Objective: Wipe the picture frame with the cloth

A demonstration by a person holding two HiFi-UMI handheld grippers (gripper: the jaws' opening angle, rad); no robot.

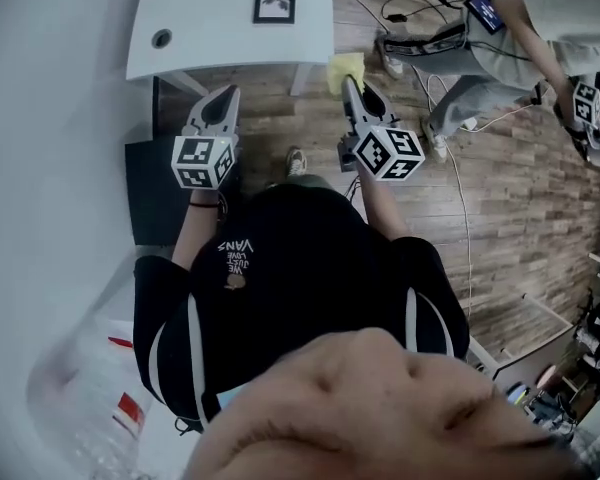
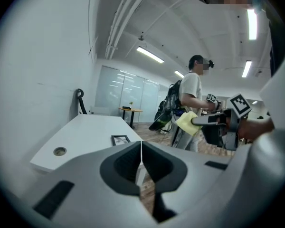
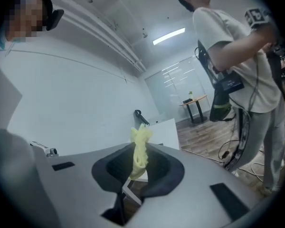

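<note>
A small black picture frame [image 1: 275, 2] lies flat on the white table [image 1: 200, 28], also visible in the left gripper view as the frame [image 2: 119, 139]. My right gripper [image 1: 349, 81] is shut on a yellow cloth [image 1: 345, 70], held in the air just off the table's right front corner; the cloth [image 3: 139, 150] sticks up between its jaws. My left gripper [image 1: 222, 98] is shut and empty, hanging in front of the table's near edge, well short of the frame.
The table has a round cable hole [image 1: 161, 39] at its left. Another person [image 1: 500, 38] with grippers stands on the wooden floor to the right, with cables [image 1: 450, 158] trailing. A dark box [image 1: 155, 188] sits under the table's left.
</note>
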